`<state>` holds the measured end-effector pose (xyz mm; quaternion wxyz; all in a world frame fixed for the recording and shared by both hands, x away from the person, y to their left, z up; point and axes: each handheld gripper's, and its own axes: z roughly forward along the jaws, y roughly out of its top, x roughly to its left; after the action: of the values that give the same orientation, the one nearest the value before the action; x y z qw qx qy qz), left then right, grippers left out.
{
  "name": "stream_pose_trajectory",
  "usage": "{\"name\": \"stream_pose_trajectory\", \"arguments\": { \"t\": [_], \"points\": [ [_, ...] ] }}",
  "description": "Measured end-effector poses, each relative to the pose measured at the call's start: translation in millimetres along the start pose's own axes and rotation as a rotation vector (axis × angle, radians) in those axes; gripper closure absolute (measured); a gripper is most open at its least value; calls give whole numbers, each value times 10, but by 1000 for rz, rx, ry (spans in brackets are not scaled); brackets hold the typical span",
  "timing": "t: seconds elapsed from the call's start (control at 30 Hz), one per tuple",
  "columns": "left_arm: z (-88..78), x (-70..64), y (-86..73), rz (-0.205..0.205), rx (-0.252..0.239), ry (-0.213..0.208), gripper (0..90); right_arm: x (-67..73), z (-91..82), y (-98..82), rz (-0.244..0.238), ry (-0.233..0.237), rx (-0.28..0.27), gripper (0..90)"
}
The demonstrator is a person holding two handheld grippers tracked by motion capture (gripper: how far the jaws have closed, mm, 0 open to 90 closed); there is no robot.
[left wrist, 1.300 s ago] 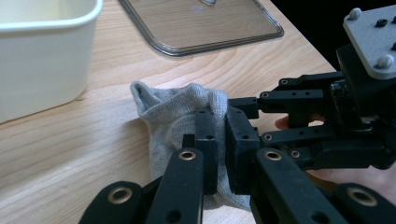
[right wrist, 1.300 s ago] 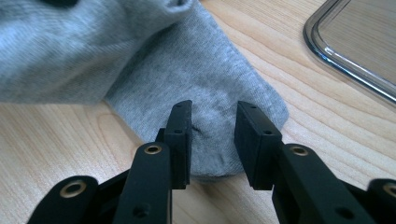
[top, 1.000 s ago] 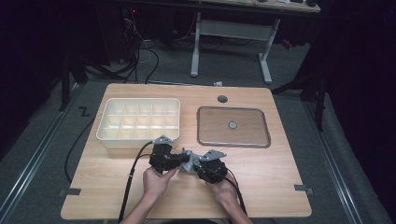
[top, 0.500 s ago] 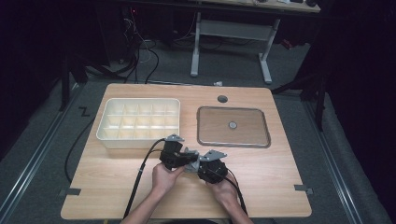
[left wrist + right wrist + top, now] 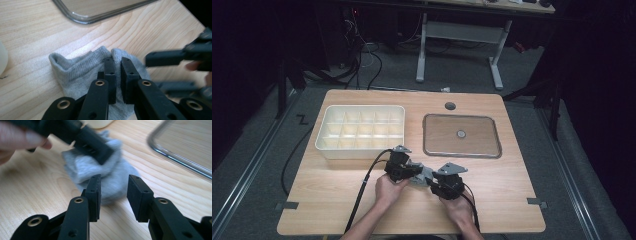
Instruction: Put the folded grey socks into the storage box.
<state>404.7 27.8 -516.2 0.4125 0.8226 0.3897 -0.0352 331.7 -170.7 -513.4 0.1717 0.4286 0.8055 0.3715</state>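
Note:
A small grey sock (image 5: 422,176) lies bunched on the wooden table between my two grippers. My left gripper (image 5: 117,61) is shut on a raised fold of the sock (image 5: 75,67), its jaws nearly together with cloth pinched between them. My right gripper (image 5: 113,181) faces the sock (image 5: 82,167) from the other side. Its jaws have just been opening and stand apart, the pads not pressing the cloth, which lies just past the tips. In the high view the left gripper (image 5: 408,171) and right gripper (image 5: 438,183) meet near the table's front middle.
A white compartment box (image 5: 359,107) sits at the back left. A clear shallow tray (image 5: 426,146) with a round mark in its middle lies at the back right, its rim close behind the sock. Cables trail from both grippers toward the front edge.
My left hand has moved right and a little down, toward the right gripper, with the sock. The right gripper has stayed in place and its jaws stand wider.

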Motion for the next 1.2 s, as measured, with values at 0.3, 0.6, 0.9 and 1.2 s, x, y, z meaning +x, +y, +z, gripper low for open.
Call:
{"name": "stream_pose_trajectory", "arguments": {
  "t": [0.3, 0.6, 0.9, 1.2],
  "points": [
    [-74, -22, -127, -9, -3, 65, 846, -66, 117, -77, 63, -7, 38, 652],
    [-109, -54, -181, -25, -13, 92, 846, 40, 41, 55, 53, 25, -28, 654],
    [-138, -74, -179, -14, -26, 76, 846, 87, 248, 20, 13, 13, 55, 702],
    [-150, -122, -160, 9, -61, 30, 840, 83, 251, 26, -23, 13, 61, 731]
  ]
}}
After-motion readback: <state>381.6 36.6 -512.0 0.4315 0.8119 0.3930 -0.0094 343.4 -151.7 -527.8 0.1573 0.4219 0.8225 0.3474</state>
